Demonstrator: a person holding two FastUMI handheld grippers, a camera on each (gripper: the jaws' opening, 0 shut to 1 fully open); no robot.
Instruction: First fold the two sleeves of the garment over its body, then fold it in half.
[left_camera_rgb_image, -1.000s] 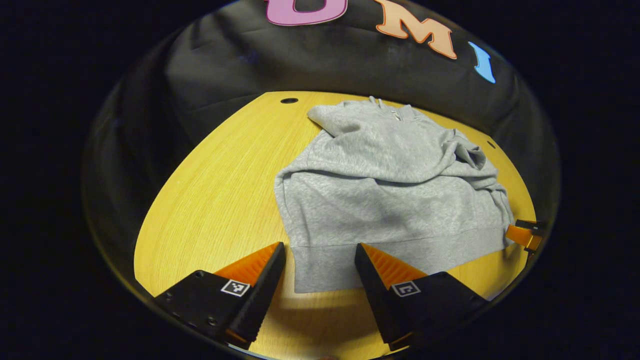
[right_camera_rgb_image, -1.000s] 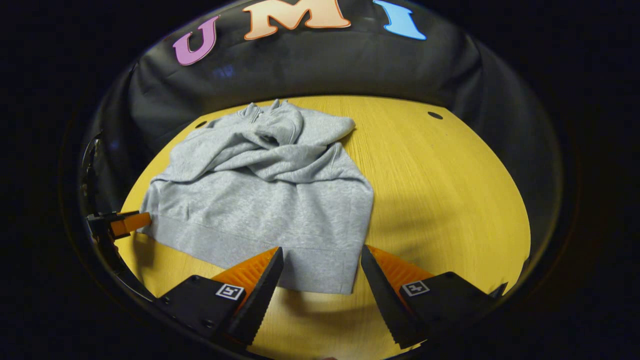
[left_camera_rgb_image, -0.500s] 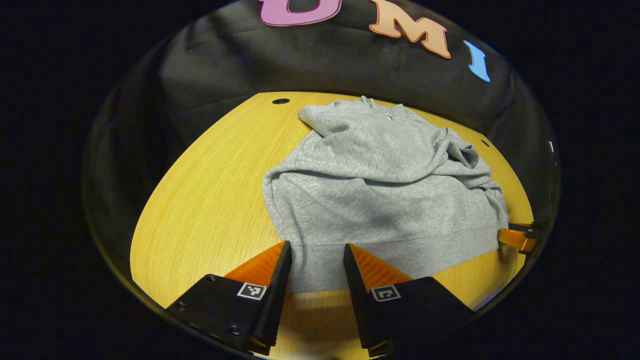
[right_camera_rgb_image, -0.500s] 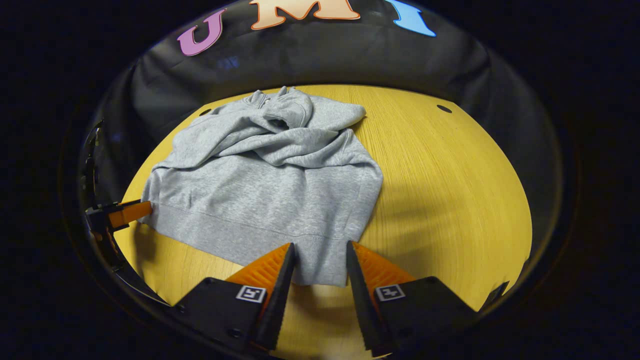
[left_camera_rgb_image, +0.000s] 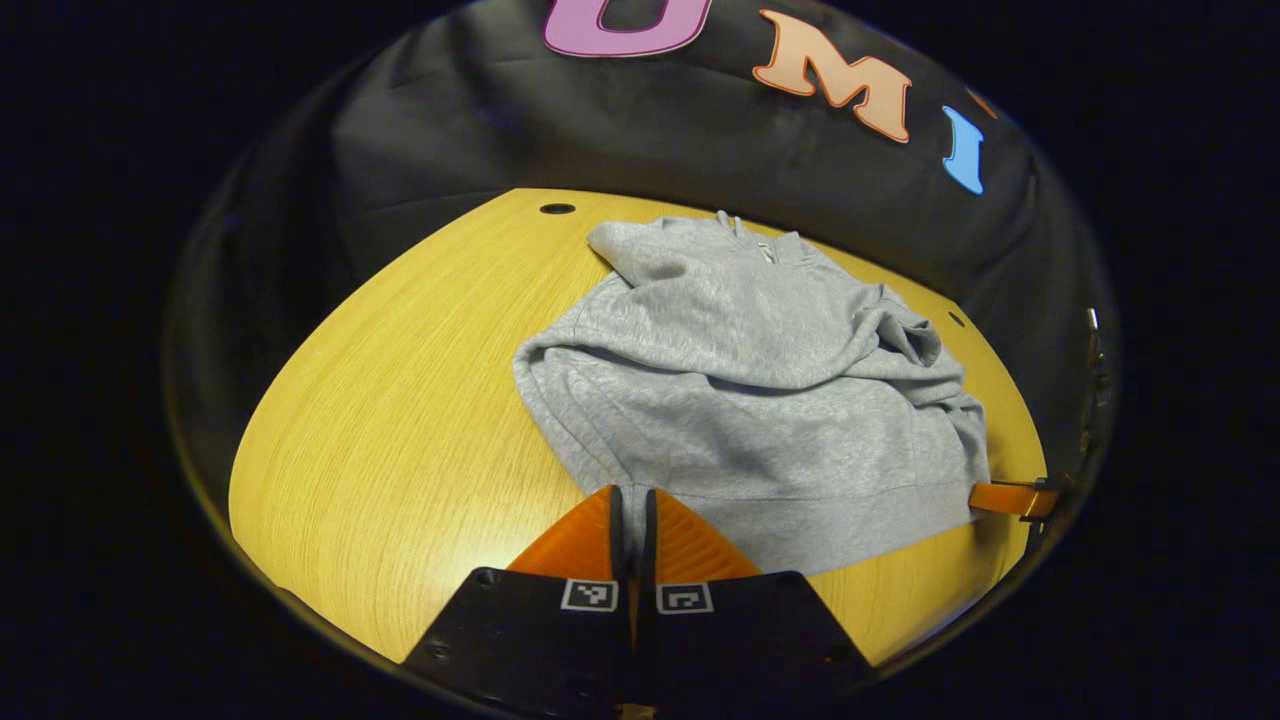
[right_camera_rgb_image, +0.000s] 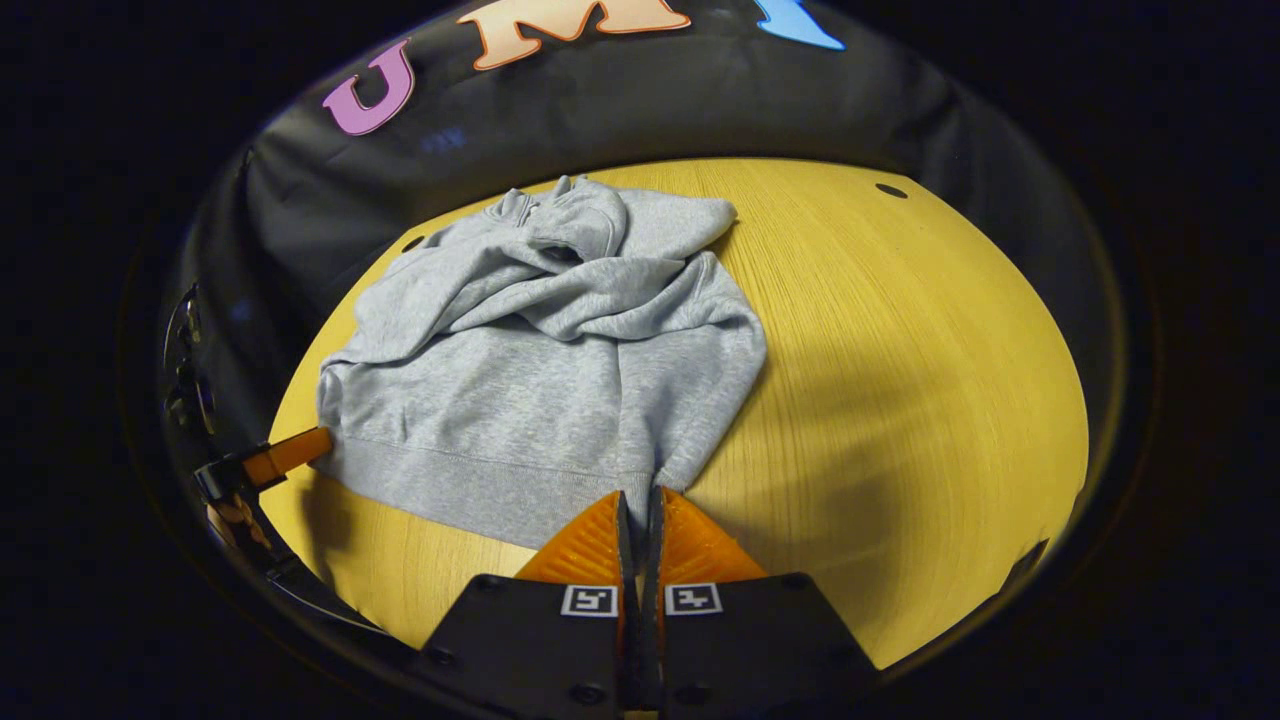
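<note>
Both grippers (left_camera_rgb_image: 632, 492) (right_camera_rgb_image: 638, 495) now pinching the hem (left_camera_rgb_image: 850, 510)

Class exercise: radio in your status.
Left gripper and right gripper shut on grey sweatshirt hem corners. Sleeves folded over body. Table unobstructed.

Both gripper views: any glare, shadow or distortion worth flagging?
Left gripper view: fisheye bows the yellow wooden table; bright glare near the left gripper. Right gripper view: the grey sweatshirt stays sharp; shadows lie right of it.
</note>
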